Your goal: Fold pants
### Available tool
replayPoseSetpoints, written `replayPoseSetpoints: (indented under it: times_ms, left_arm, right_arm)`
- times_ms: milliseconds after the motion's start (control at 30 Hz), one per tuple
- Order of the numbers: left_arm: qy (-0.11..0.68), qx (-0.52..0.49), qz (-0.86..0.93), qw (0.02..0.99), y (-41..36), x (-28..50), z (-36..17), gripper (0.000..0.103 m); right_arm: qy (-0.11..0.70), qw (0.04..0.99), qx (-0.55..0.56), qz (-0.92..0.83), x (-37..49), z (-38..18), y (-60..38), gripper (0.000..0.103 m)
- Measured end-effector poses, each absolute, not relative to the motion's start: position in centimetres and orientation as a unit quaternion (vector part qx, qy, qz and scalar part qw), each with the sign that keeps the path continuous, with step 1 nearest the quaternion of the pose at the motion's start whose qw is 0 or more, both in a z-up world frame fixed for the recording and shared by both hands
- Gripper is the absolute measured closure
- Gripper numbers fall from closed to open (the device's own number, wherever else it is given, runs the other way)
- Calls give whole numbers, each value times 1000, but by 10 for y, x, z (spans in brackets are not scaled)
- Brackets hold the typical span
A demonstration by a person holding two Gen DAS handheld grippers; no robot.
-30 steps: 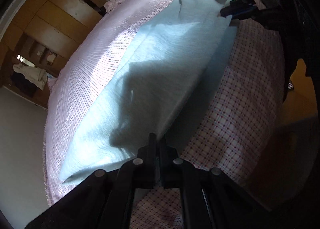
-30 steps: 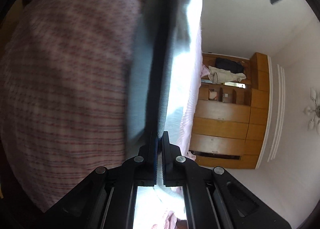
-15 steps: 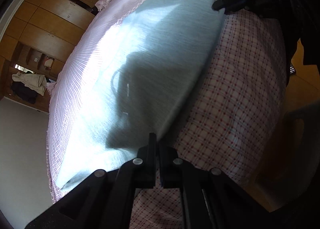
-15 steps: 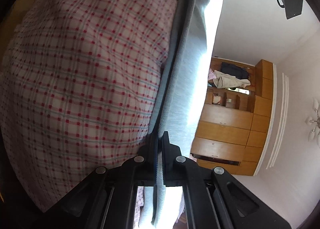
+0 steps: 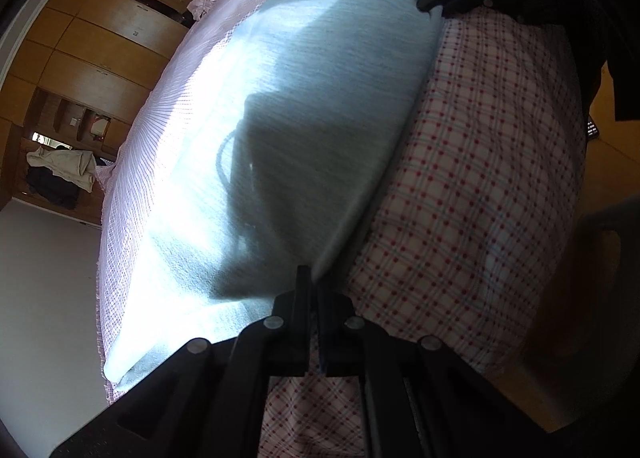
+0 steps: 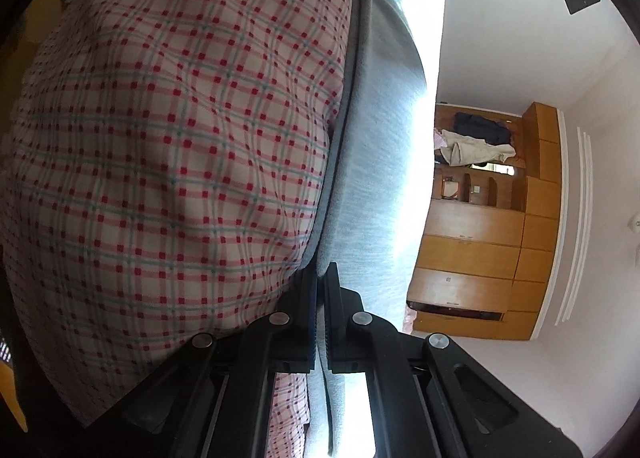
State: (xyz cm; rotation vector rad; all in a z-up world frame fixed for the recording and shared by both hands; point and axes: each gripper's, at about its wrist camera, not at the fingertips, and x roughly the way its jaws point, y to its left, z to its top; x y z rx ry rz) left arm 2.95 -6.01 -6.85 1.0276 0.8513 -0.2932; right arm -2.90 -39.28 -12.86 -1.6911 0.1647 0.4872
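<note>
The pants [image 5: 304,105], a pale grey-blue knit garment, lie stretched along the bed [image 5: 480,185], which carries a red-and-white checked cover. Each end of the near edge is held by one tool.

Left gripper [image 5: 313,278]: fingers closed together, clamped on the pants edge at the point where the fabric meets the checked cover. From here the cloth runs as a straight, taut line toward the far end.

Right gripper [image 6: 320,278]: fingers likewise pressed together on the pants edge. In the left wrist view this gripper appears at the top of the picture, gripping the opposite end of the same edge. The right wrist view shows two layers of fabric entering the fingers, so the garment seems already doubled lengthwise.

Reason for the hold: gripping both ends of one edge keeps the cloth in tension, which prevents sagging and wrinkles and keeps the layers aligned while the edge is moved as one unit.

Judgement: the fold is in progress, not complete. The next move probably requires both ends to travel together at equal height; uneven travel would skew the fold.

A wooden wardrobe [image 6: 480,258] stands beyond the bed, well apart from the work.
</note>
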Motion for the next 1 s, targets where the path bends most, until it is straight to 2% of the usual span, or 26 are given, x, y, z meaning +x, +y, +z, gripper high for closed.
replayPoseSetpoints:
  times_ms: [167,367,433,500,533,567,600,633,700,900,1000]
  left_arm:
    - [394,482,-135,771,-65,30,-67,103]
    - [406,462,-132,778,-68,36,-57,94]
    - [404,464,-132,777,-69,36,-52,88]
    - [400,469,-131,776,-70,34,-48,68]
    - [401,464,-135,778,-69,33,-44,60]
    - [405,456,-139,780,-68,33,-40,45]
    - [406,443,-147,786,-67,30,-34,37]
    - [408,433,-152,789,-65,28,-30,34]
    - [421,408,-156,794,-62,27,-21,30]
    - [479,216,-188,830,-39,32,18,29]
    - [480,163,-188,841,-36,39,33,29]
  right_arm:
    - [89,630,-739,223,-30,-122,-380,103]
    - [108,637,-725,241,-18,-97,-369,103]
    - [104,630,-731,241,-16,-92,-364,103]
    - [106,628,-730,248,-14,-85,-360,103]
    - [114,632,-723,254,-13,-81,-358,101]
    - [126,640,-711,261,-11,-77,-356,99]
    - [138,649,-698,269,-8,-69,-353,89]
    - [152,660,-681,279,-5,-58,-350,71]
    - [168,679,-650,297,-2,-40,-347,52]
    - [257,742,-505,358,17,17,-339,49]
    - [300,777,-409,373,34,37,-346,49]
